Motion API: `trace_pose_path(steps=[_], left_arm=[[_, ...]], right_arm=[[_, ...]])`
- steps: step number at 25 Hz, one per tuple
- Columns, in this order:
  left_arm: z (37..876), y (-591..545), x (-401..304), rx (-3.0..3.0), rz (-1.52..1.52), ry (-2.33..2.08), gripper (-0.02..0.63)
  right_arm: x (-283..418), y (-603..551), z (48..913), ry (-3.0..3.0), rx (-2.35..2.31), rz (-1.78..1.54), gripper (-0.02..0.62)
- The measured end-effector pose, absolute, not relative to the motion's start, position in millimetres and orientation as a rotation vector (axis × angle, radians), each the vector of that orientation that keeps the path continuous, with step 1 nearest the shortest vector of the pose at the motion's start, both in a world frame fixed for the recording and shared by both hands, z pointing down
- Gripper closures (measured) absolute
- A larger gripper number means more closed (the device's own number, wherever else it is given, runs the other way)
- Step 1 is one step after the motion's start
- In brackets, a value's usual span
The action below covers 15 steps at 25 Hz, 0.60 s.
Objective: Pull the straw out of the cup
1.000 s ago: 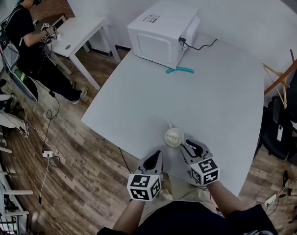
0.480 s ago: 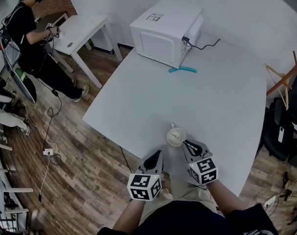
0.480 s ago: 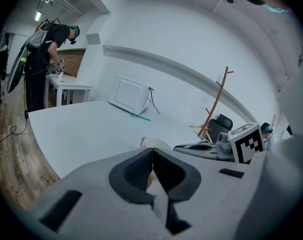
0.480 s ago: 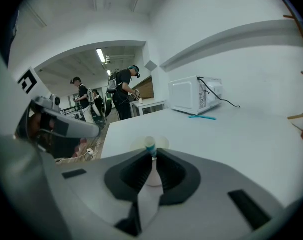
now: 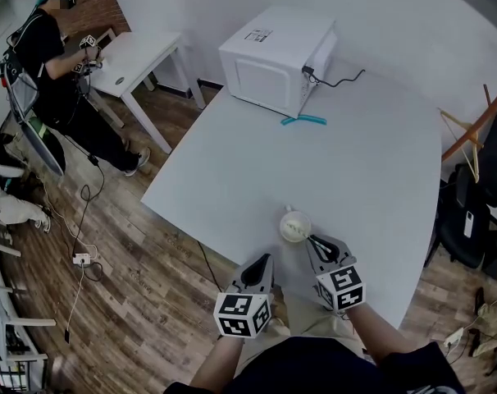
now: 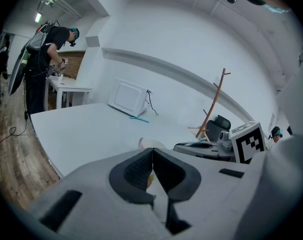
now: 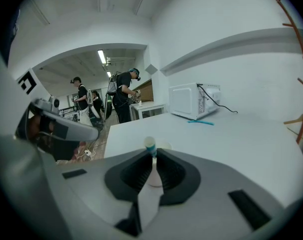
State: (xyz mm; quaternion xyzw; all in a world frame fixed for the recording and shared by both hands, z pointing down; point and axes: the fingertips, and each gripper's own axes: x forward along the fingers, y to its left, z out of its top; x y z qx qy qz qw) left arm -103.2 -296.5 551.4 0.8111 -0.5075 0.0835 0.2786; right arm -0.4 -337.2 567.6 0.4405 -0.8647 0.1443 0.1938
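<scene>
White and round, the cup [image 5: 295, 226] sits at the smooth table's [image 5: 355, 154] near edge. The right gripper [image 7: 151, 156] pinches its thin straw [image 7: 150, 144]; the left gripper [image 6: 152, 153] is closed, empty.

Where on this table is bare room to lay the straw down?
Bare: mid table, between the microwave and the cup, also its right side. Crowded: the near edge, where the right gripper holds the straw at the cup.

Black pads [image 6: 135, 171] with a fine ribbed, matt texture line the left gripper [image 6: 151, 153], whose body is smooth matt grey plastic. A smooth, plastic-looking straw [image 7: 150, 145] sits pinched between the right gripper [image 7: 152, 158] fingers. Beyond the fingertips is a matt white table [image 7: 231, 134], and below it a wood-plank floor [image 5: 150, 277].
</scene>
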Motion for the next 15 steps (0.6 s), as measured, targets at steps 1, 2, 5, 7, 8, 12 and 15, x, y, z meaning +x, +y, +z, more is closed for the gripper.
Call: trace_pose_path(steps=[1, 2, 5, 7, 8, 12, 15], left_arm=[[550, -294, -104, 2.179, 0.222, -1.361, 0.588], [549, -292, -104, 2.181, 0.219, -1.361, 0.588], [546, -286, -104, 2.19, 0.21, -1.361, 0.588], [543, -282, -104, 2.196, 0.206, -1.36, 0.587], [541, -279, -104, 2.199, 0.204, -1.358, 0.588], [536, -266, -104, 2.215, 0.198, -1.351, 0.588], [532, -257, -102, 2.227, 0.19, -1.347, 0.588]], right_arm=[[-1, -335, 566, -2.426, 1.241, 0.399, 0.551], [-1, -333, 563, -2.428, 1.246, 0.393, 0.551], [-2, -327, 553, -2.438, 1.265, 0.379, 0.551], [-2, -323, 546, -2.444, 1.279, 0.366, 0.551], [-2, -320, 542, -2.446, 1.287, 0.358, 0.552], [0, -307, 529, -2.455, 1.321, 0.326, 0.551], [2, -295, 521, -2.46, 1.344, 0.31, 0.552]])
